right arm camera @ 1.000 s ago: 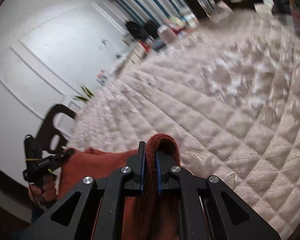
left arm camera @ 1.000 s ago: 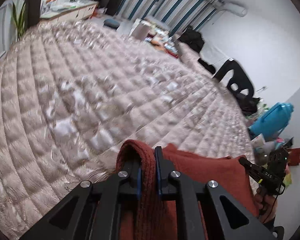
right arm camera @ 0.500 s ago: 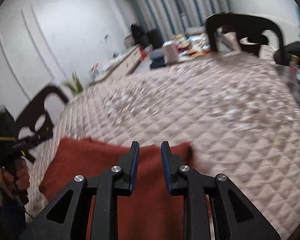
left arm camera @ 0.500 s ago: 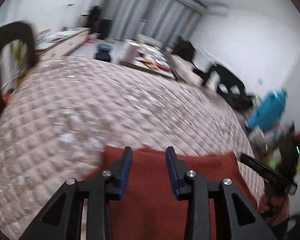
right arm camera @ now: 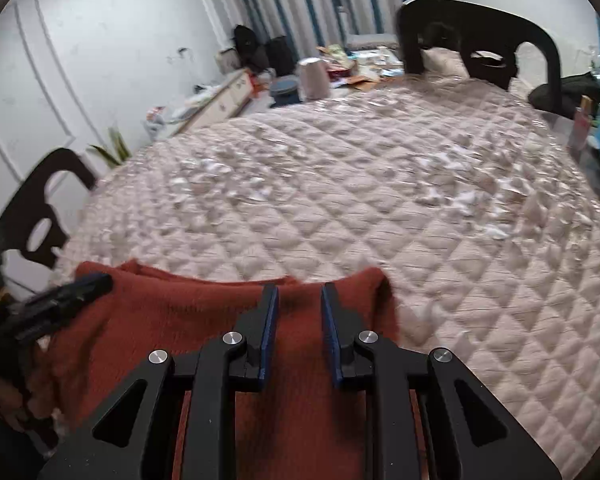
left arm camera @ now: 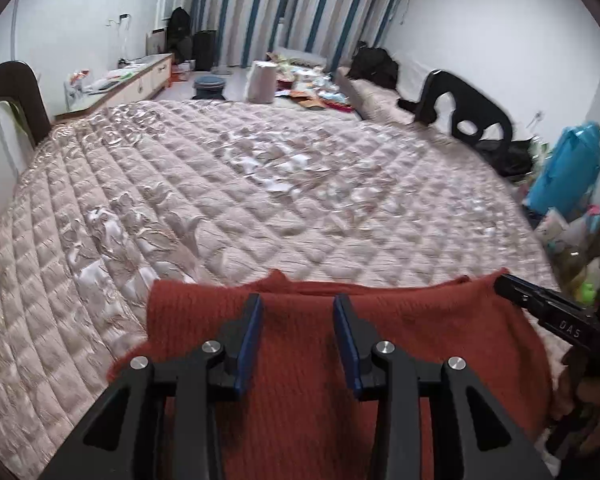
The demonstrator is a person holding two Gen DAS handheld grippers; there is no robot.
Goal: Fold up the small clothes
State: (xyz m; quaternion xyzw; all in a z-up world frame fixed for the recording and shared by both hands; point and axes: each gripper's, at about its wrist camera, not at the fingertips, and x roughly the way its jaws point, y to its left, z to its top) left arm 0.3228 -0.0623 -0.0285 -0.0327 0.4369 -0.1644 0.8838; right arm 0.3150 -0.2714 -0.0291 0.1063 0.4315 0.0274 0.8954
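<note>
Quilted beige bedding (left arm camera: 260, 200) fills the room ahead of you, with striped curtains (left arm camera: 260, 8) on the far wall and dark chairs (left arm camera: 464, 116) at the bed's edges. Your red knitted garment (left arm camera: 308, 364) lies flat at the near edge of the bed, its long axis running side to side across both views, directly beneath both grippers. On the left, your left gripper (left arm camera: 298, 336) hovers over the garment's middle, jaws well apart and holding nothing; whether the tips touch the knit cannot be told. On the right, your right gripper (right arm camera: 299, 322) hangs nearer the garment's right-hand far corner (right arm camera: 374, 280), jaws parted somewhat less, also empty. Judging by this, each gripper is nearest its own end, so the next fold probably means taking hold at the short ends.
</note>
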